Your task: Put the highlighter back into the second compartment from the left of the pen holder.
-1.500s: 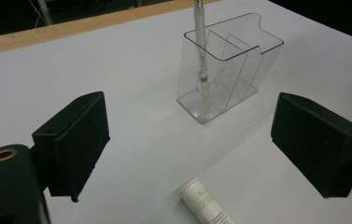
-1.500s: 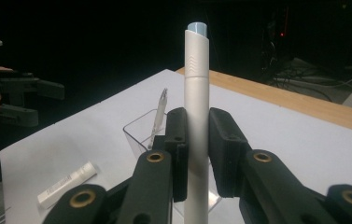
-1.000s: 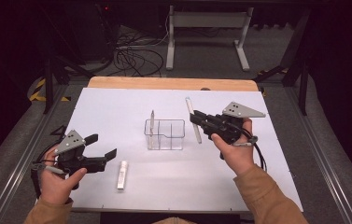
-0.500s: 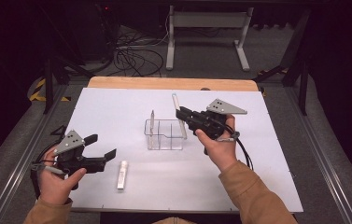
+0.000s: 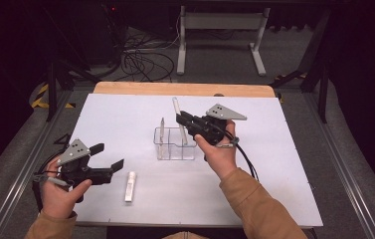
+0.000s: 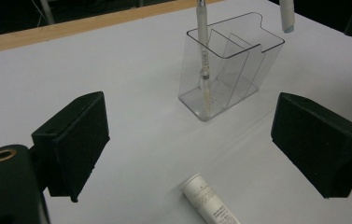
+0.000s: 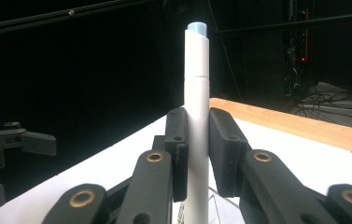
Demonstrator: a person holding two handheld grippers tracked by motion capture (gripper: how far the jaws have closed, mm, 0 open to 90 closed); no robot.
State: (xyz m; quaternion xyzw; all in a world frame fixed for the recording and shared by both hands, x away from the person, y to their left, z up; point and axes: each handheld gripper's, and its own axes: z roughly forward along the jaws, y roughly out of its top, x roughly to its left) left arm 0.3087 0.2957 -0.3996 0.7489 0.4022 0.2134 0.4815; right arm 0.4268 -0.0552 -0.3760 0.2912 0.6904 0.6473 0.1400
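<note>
Clear organizer (image 5: 175,144), pen (image 5: 161,133) inside; tube (image 5: 131,186) near.

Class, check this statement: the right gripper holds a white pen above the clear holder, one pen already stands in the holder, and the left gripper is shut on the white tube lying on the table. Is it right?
Not quite. The left gripper is open, and the white tube lies untouched on the table below its jaws, as the left gripper view shows. The rest holds: the right gripper holds a white pen above the clear holder, where one pen already stands.
</note>
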